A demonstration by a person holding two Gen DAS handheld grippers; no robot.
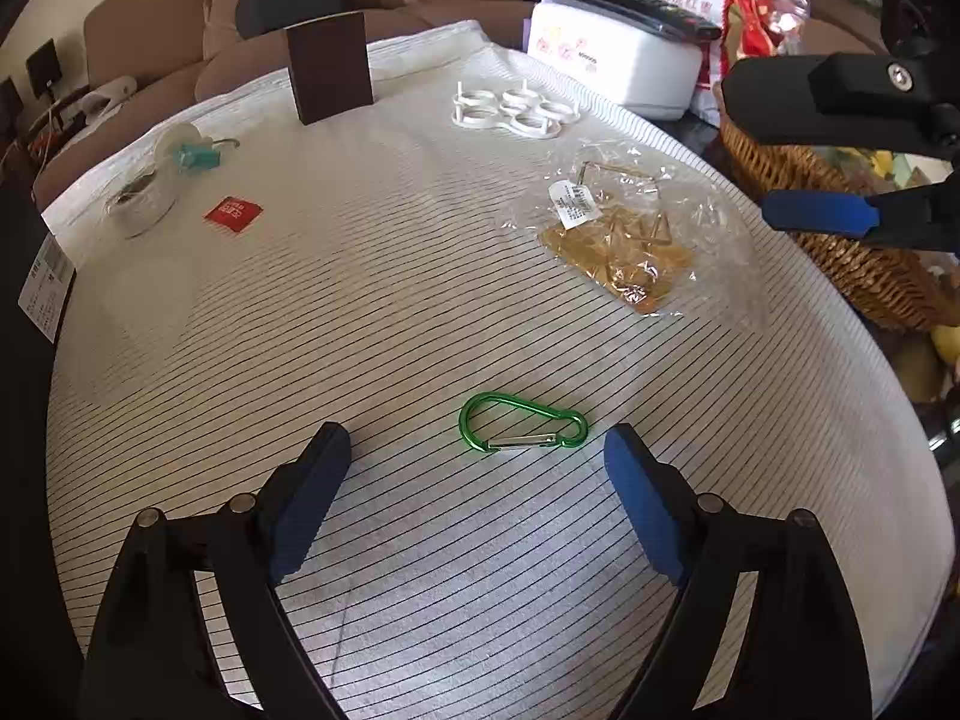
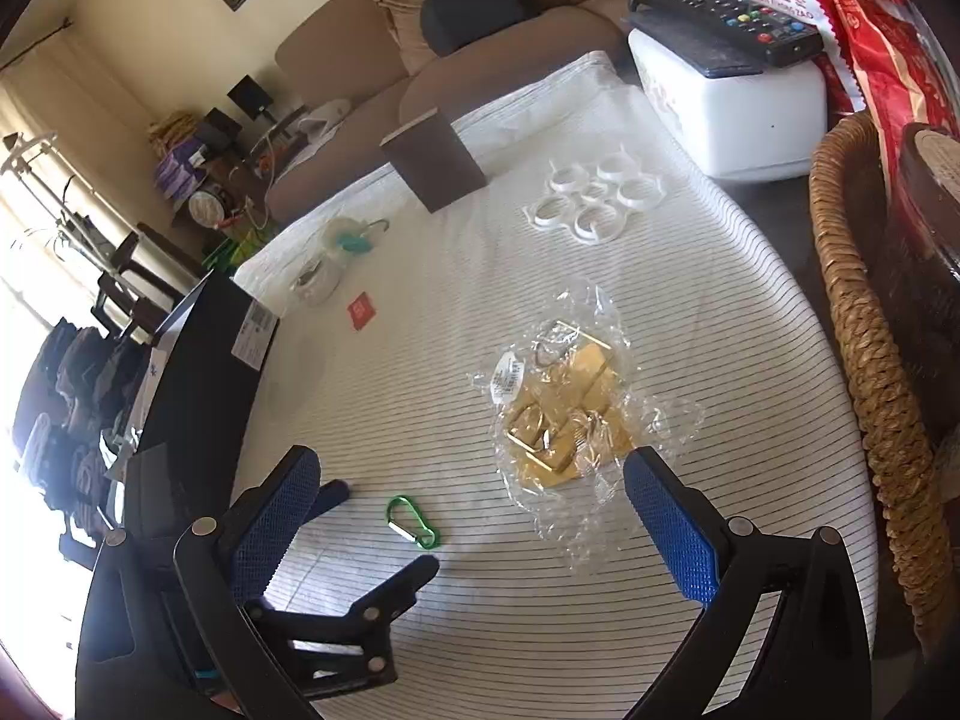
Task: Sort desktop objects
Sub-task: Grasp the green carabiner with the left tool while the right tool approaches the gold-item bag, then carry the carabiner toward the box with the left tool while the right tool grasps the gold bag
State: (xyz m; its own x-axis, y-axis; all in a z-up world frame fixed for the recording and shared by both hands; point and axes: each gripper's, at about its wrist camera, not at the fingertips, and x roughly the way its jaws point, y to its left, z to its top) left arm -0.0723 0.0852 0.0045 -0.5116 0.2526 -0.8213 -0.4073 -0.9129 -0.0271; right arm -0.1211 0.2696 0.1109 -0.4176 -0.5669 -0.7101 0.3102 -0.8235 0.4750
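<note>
A green carabiner (image 1: 522, 423) lies flat on the striped white cloth (image 1: 420, 540), just ahead of my left gripper (image 1: 477, 444) and between its fingertip lines. The blue pads stand apart and do not touch it. In the right wrist view the left gripper (image 2: 389, 525) hovers over the carabiner (image 2: 411, 522). A clear bag of gold hooks (image 2: 564, 414) lies in front of my right gripper (image 2: 474, 468), which is open with nothing between its fingers. The right gripper (image 1: 750, 150) also shows at the upper right of the left wrist view, beyond the bag (image 1: 618, 234).
Further back on the cloth stand a brown box (image 1: 327, 75), a white ring rack (image 1: 516, 111), a teal hook (image 1: 195, 156), a white cord coil (image 1: 141, 201) and a red tag (image 1: 234, 213). A white box (image 1: 618, 60) bearing a remote and a wicker basket (image 1: 852, 252) border the right side.
</note>
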